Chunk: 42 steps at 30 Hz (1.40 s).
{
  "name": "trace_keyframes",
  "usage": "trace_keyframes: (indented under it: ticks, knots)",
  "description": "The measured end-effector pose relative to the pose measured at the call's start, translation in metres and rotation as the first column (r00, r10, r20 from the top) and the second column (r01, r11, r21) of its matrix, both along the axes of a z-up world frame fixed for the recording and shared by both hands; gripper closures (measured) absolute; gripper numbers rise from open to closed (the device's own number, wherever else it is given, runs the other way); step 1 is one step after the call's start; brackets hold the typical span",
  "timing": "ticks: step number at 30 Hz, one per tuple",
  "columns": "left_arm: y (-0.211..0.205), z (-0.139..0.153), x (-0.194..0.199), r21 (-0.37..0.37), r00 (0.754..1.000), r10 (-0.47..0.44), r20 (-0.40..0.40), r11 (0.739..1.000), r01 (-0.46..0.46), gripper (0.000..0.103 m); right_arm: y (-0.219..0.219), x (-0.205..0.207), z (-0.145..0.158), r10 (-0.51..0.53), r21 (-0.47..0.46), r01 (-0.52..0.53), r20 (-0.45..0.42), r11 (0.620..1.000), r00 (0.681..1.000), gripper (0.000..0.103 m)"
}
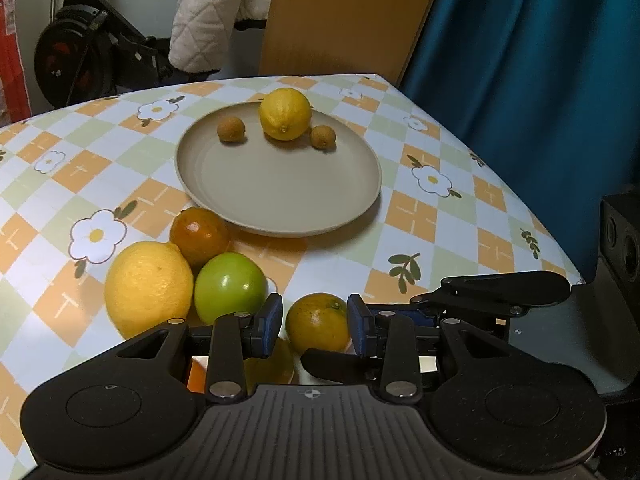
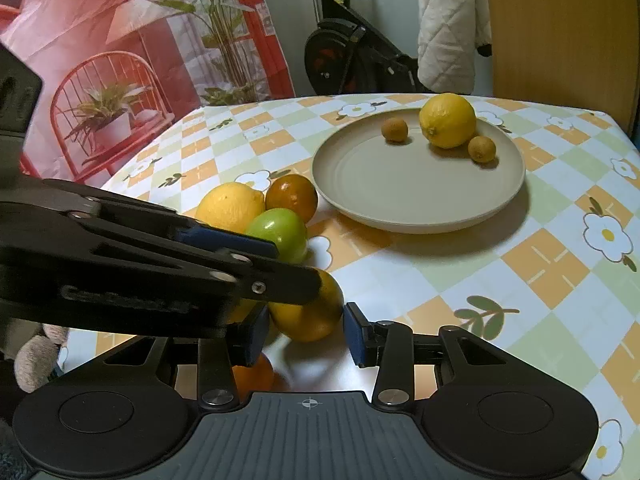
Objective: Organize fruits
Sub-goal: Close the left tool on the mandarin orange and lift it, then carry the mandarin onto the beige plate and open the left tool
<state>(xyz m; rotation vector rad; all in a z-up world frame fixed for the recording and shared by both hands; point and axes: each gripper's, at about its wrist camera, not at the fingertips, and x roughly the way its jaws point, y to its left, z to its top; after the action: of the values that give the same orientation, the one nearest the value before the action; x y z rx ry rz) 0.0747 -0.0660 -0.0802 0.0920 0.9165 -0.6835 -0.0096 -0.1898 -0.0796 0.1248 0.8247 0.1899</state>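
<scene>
A beige plate (image 1: 280, 196) holds a lemon (image 1: 285, 114) and two small brown fruits (image 1: 231, 129) (image 1: 322, 137). Beside the plate's near left edge lie a dark orange (image 1: 199, 235), a big lemon (image 1: 148, 286) and a green fruit (image 1: 230, 286). A yellow-orange citrus (image 1: 318, 322) sits between the pads of both grippers. My left gripper (image 1: 316, 324) is open around it. My right gripper (image 2: 306, 332) is open around the same citrus (image 2: 308, 314). The left gripper's arm crosses the right wrist view (image 2: 160, 268). The plate (image 2: 400, 196) also shows there.
The table wears a checked flower-print cloth (image 1: 432, 208); its right edge is near a black speaker (image 1: 622, 236) and a teal curtain (image 1: 520, 48). An exercise bike (image 1: 88, 48) and a white quilted cloth (image 1: 208, 12) stand behind.
</scene>
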Motion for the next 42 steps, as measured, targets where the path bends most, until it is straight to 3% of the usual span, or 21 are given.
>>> trace_keyframes:
  ticks: [6, 19, 42]
  knots:
    - [-0.006, -0.005, 0.007, 0.013, 1.000, -0.013, -0.028, 1.000, 0.013, 0.059, -0.003, 0.002, -0.002, -0.011, 0.015, 0.011, 0.009, 1.000, 1.000, 0.066]
    - [-0.005, -0.008, 0.009, -0.016, 0.999, -0.015, -0.046, 1.000, 0.014, 0.060, -0.005, 0.004, -0.007, -0.023, 0.029, 0.022, 0.012, 0.999, 1.000, 0.065]
    - [-0.013, 0.024, 0.052, -0.124, 0.998, 0.049, 0.031, 0.991, -0.045, 0.060, -0.015, 0.049, 0.034, 0.000, -0.077, 0.010, 0.132, 0.997, 0.991, 0.065]
